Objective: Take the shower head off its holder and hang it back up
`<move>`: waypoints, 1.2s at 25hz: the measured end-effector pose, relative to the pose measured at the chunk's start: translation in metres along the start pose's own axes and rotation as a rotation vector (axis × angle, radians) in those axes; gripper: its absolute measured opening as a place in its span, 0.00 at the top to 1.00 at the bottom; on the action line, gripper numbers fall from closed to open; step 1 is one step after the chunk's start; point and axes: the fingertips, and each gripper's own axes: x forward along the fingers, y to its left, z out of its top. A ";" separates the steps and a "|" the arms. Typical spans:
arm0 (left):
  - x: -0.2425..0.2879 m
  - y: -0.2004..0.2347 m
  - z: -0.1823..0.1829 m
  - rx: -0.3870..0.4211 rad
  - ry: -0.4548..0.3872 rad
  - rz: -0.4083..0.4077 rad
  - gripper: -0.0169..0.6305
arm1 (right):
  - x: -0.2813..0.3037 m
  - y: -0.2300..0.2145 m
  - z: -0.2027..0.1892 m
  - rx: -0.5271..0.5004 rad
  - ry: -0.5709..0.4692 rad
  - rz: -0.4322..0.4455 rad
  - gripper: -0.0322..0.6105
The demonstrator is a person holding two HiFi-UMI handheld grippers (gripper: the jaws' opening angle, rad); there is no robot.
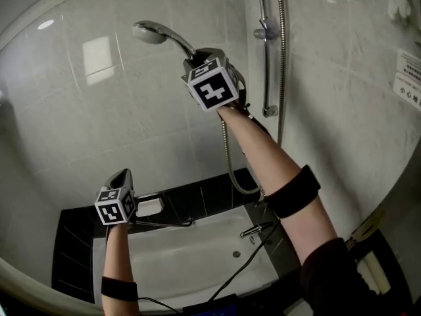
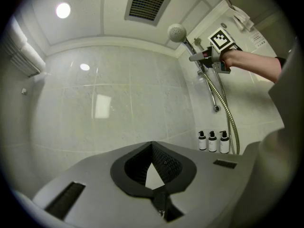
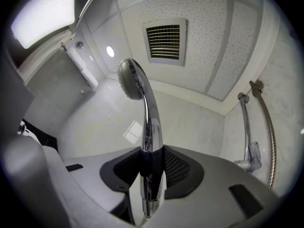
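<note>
- The tiled wall (image 1: 99, 124) is bare where the shower head is held up, so there is room to swing it about
- The bathtub (image 1: 191, 259) is low down under both arms, and it looks dry
- The rail (image 1: 265, 45) runs up the side wall, and the hose (image 1: 281, 58) hangs beside it in a long loop, so I think it is slack enough to let the shower head move
- The shower head (image 1: 152, 33) is off its holder, up in the air to the left of the rail, with its round face turned away from the person
- The right gripper (image 1: 196, 58) pinches the shiny handle just under the head; its two pads sit on each side of the handle, most likely so it cannot slip or spin
- The left gripper (image 1: 120, 180) is low, over the tub edge, with its jaws pressed together on nothing; it has no job now, so it waits out of the way
- The clear holder (image 3: 253, 156) on the rail is empty, and I think the handle goes there next
- Three small bottles (image 2: 212, 141) stand in a row by the wall, well apart from it all
</note>
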 end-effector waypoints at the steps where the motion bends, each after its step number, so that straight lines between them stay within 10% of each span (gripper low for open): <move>1: -0.002 -0.001 -0.005 -0.003 0.004 -0.003 0.97 | -0.003 0.010 -0.012 0.033 0.007 0.017 0.73; 14: -0.017 -0.018 -0.074 0.006 0.045 -0.008 0.97 | -0.068 0.142 -0.174 0.282 0.139 0.169 0.73; 30: -0.028 -0.030 -0.255 -0.015 0.257 -0.031 0.97 | -0.157 0.335 -0.399 0.362 0.512 0.393 0.73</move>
